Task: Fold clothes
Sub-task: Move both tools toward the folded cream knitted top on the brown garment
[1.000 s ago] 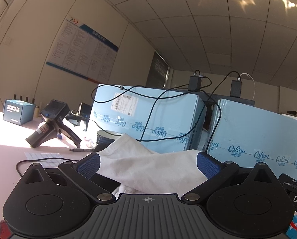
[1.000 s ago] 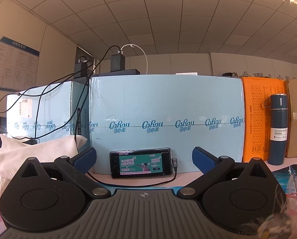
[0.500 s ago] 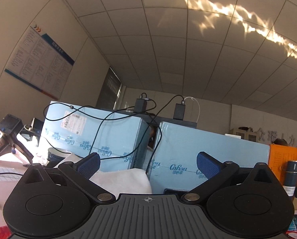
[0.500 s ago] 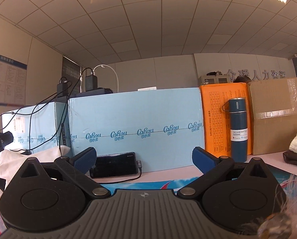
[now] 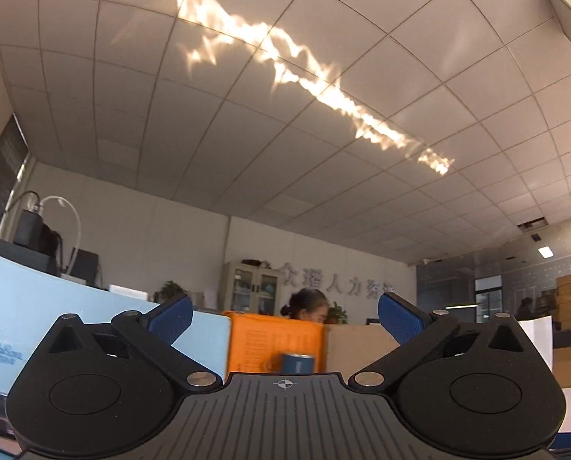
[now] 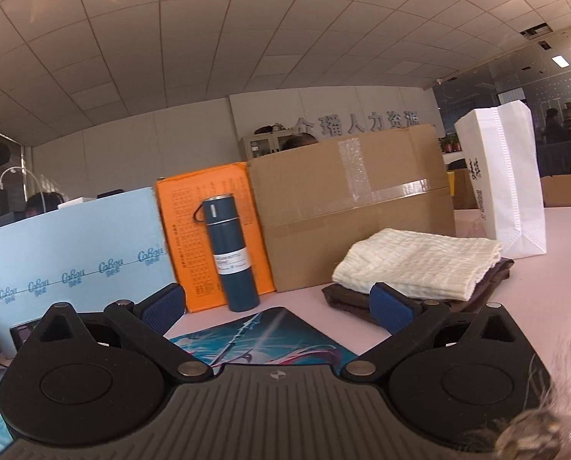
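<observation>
Judging progress from the right wrist view: a cream waffle-knit garment [image 6: 419,262], folded flat, lies on top of a dark brown folded garment [image 6: 492,281] on the pale pink tabletop [image 6: 546,280], just in front of the taped brown cardboard box [image 6: 347,207]. That stack reads as finished work. No unfolded clothing shows in either view, so you cannot tell what is left.

Your right gripper [image 6: 276,306] stands wide, blue pads apart, nothing between them; it hovers over the blue printed desk mat [image 6: 262,339], with the stack just beyond its right finger. Your left gripper [image 5: 283,312] is equally wide and empty, tilted up at the ceiling, with no cloth in sight.

Containers: the cardboard box is taped closed, contents hidden. The white paper bag [image 6: 502,180] stands upright behind the stack; its inside is not visible. The dark blue vacuum bottle [image 6: 228,255] stands capped against the orange carton [image 6: 205,230].
</observation>
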A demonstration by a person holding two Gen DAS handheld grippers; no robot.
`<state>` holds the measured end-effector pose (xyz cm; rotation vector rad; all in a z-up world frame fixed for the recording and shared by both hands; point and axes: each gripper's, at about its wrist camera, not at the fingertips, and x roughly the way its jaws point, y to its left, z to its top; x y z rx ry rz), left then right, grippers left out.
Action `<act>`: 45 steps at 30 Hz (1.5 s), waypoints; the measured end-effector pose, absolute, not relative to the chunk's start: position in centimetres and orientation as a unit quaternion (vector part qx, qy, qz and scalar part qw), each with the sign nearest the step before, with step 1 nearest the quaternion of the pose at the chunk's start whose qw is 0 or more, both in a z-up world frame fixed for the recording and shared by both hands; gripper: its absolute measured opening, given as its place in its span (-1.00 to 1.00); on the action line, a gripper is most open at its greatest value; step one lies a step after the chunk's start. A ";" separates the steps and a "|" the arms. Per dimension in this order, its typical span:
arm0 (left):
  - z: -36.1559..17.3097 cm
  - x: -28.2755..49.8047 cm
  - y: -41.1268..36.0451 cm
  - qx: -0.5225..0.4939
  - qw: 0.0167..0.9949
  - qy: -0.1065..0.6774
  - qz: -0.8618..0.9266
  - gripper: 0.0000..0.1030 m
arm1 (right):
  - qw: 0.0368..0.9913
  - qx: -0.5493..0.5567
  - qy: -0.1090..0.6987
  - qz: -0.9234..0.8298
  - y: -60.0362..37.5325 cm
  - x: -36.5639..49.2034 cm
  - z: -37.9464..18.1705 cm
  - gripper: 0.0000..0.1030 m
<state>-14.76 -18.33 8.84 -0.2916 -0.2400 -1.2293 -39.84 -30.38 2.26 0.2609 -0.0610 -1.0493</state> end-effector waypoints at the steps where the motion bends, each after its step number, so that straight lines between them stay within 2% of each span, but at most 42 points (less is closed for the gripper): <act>1: 8.6 -15.3 -20.0 -0.143 0.792 -0.108 -0.583 1.00 | 0.848 0.127 -0.031 -0.514 -31.2 -41.0 2.2 1.00; 4: 8.2 -16.9 -25.1 -0.152 0.768 -0.090 -0.615 1.00 | 0.823 0.131 -0.036 -0.551 -33.9 -43.9 1.8 1.00; 11: 6.4 -18.5 -35.9 -0.092 0.770 -0.031 -0.630 1.00 | 0.785 0.161 -0.020 -0.598 -40.8 -47.7 0.5 1.00; 16: 5.3 -18.0 -41.5 -0.074 0.737 0.087 -0.667 1.00 | 0.771 0.182 -0.011 -0.610 -45.5 -49.0 -0.5 1.00; 23: 2.8 -17.7 -48.7 -0.034 0.604 0.254 -0.754 1.00 | 0.766 0.230 -0.019 -0.600 -50.8 -51.7 -0.8 1.00; 31: -1.6 -17.4 -54.3 -0.073 0.524 0.412 -0.742 1.00 | 0.785 0.323 -0.042 -0.527 -56.7 -54.6 -0.7 1.00; 34: -4.0 -16.3 -55.9 -0.121 0.488 0.480 -0.719 1.00 | 0.786 0.349 -0.043 -0.509 -58.7 -54.7 -1.4 1.00; 37: -5.5 -15.4 -56.3 -0.163 0.470 0.520 -0.694 1.00 | 0.779 0.381 -0.047 -0.496 -60.5 -55.2 -2.2 1.00; 45: -6.4 -16.2 -57.3 -0.192 0.493 0.505 -0.682 1.00 | 0.785 0.417 -0.085 -0.450 -64.0 -56.1 -2.7 1.00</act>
